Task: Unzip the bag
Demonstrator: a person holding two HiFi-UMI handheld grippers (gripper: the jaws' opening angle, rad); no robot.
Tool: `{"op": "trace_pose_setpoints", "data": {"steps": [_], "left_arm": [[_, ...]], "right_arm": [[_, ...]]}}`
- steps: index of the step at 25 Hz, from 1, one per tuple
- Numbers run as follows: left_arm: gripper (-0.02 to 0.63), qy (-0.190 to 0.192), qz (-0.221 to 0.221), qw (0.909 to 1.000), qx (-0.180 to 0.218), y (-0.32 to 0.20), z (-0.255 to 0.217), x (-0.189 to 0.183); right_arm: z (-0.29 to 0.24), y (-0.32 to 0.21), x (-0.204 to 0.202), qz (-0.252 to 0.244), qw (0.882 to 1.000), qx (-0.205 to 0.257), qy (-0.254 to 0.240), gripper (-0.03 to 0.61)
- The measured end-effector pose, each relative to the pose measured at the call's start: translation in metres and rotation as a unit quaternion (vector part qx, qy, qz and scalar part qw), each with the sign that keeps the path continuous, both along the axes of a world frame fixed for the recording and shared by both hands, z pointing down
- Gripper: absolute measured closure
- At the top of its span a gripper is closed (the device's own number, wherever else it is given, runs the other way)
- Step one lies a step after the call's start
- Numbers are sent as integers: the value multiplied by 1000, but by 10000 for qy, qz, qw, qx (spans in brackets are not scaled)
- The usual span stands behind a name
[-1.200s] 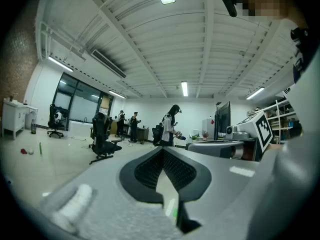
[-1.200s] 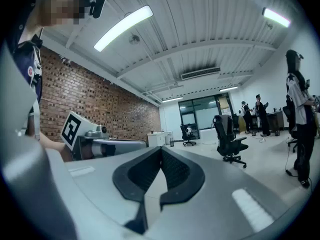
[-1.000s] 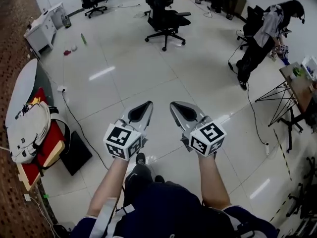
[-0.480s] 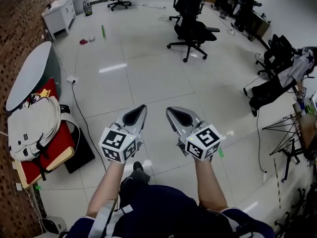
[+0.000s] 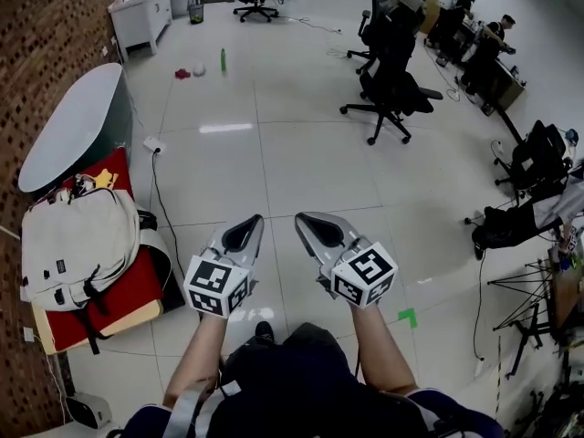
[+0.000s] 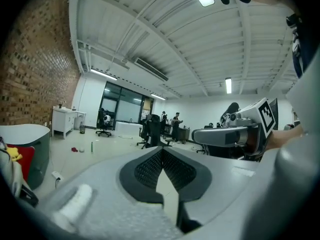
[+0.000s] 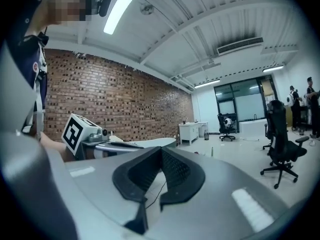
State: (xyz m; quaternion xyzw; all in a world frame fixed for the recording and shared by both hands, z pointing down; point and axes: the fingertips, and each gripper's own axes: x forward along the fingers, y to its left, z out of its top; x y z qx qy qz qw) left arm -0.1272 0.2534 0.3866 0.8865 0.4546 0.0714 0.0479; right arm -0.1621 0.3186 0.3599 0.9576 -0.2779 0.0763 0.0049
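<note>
Left tool (image 5: 254,220) and right tool (image 5: 303,218), jaws pressed together on nothing, lower centre; white backpack (image 5: 78,245) at left, label unreadable.

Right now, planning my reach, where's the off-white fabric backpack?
Head view, far left: the off-white backpack lies on a red pad beside the brick wall.

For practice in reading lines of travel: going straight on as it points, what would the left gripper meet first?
Nothing near: the left gripper faces open floor. Far off, roughly in line, stands a black office chair; depth is unclear.
</note>
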Motion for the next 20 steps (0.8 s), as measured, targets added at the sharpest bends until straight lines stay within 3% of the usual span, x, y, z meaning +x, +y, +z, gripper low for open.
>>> {"op": "trace_pose_setpoints", "data": {"steps": [6,10,16,20], "left_arm": [[611,-214,-743,9970,-76,-54,7,53],[611,-290,-1388,9899,23,-94,18,91],[611,-431,-2318,9718,108,-145,36,145],[611,-692,-3106,9479,120,-183,52,176]], "right_arm": [[8,-55,68,-811,9967,-38,-97,574],[20,-94,111,-1469,9890,-6,-197,574],[33,-142,182,-2493,9681,28,-253,574],[45,-171,221,-3378,9406,-83,-312,574]]}}
